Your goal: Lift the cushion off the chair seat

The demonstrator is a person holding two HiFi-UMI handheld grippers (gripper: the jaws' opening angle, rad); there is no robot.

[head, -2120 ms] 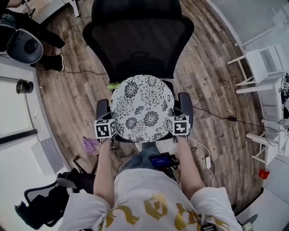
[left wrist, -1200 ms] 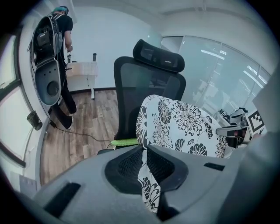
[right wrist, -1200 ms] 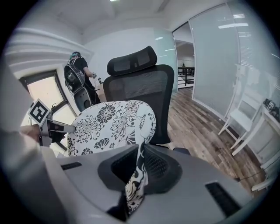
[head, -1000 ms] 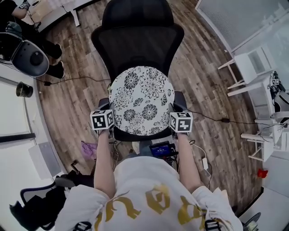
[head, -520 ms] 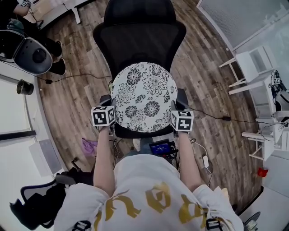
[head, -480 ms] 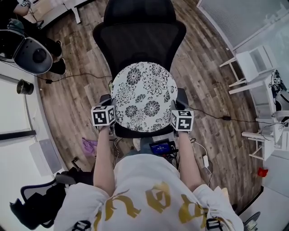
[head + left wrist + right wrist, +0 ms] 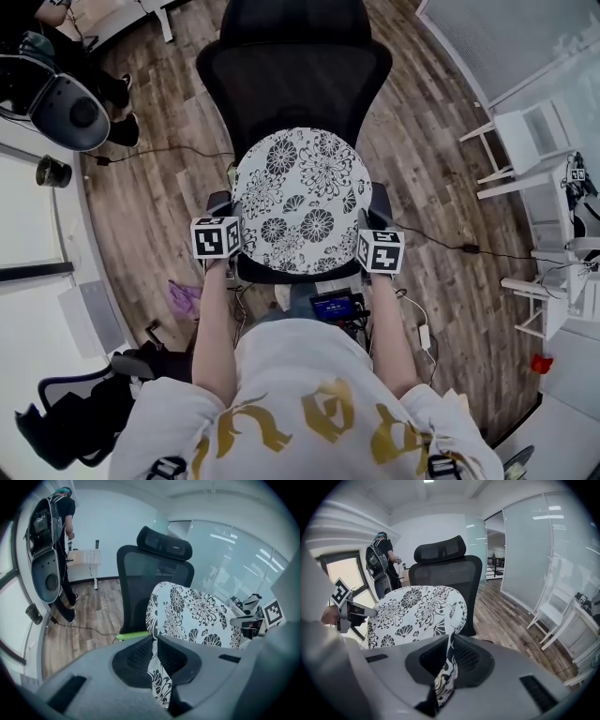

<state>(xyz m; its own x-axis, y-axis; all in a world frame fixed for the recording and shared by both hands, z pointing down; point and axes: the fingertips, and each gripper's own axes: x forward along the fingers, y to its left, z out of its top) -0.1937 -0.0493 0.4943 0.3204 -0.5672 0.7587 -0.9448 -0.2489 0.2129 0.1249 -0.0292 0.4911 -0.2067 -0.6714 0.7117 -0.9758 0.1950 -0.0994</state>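
Observation:
A round white cushion (image 7: 300, 200) with black flower print is held up above the seat of a black mesh office chair (image 7: 295, 80). My left gripper (image 7: 228, 240) is shut on the cushion's left edge, and my right gripper (image 7: 368, 246) is shut on its right edge. In the left gripper view the cushion (image 7: 197, 616) fabric is pinched between the jaws of the left gripper (image 7: 154, 641). The right gripper view shows the cushion (image 7: 417, 611) the same way, its edge clamped by the right gripper (image 7: 450, 644). The seat under the cushion is mostly hidden.
The chair's armrests (image 7: 382, 202) flank the cushion. Cables (image 7: 450, 246) trail over the wood floor. White chairs (image 7: 534, 127) stand at the right. A person (image 7: 63, 536) stands at the far left beside a round grey device (image 7: 66, 108). A purple cloth (image 7: 184, 298) lies on the floor.
The cushion has come up slightly with both grippers and sits a little higher in the head view; the camera view shifted. Both grips stay as they were.

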